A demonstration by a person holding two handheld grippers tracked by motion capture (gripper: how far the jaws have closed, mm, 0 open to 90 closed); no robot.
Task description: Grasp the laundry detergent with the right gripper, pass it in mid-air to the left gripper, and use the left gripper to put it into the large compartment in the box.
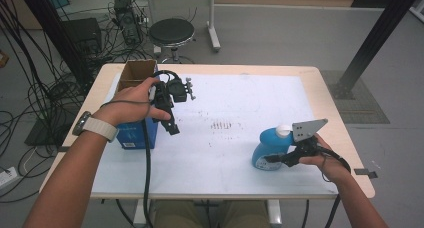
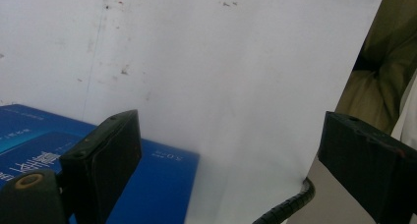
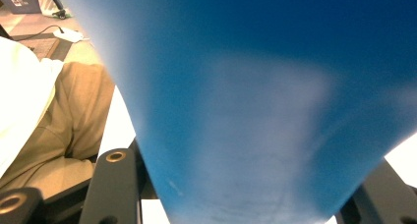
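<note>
A blue plastic bottle with a white cap stands tilted on the white sheet at the right. My right gripper is shut on its lower body. In the right gripper view the blue bottle sits blurred between the two black jaws of the right gripper. My left gripper hangs open over the sheet, beside a blue box at the left. In the left gripper view the left gripper has its jaws wide apart with nothing between them, and the blue box lies under the left jaw.
An open cardboard box stands at the back left, behind the blue box. A white sheet covers most of the wooden table. A black stool and cables lie on the floor beyond.
</note>
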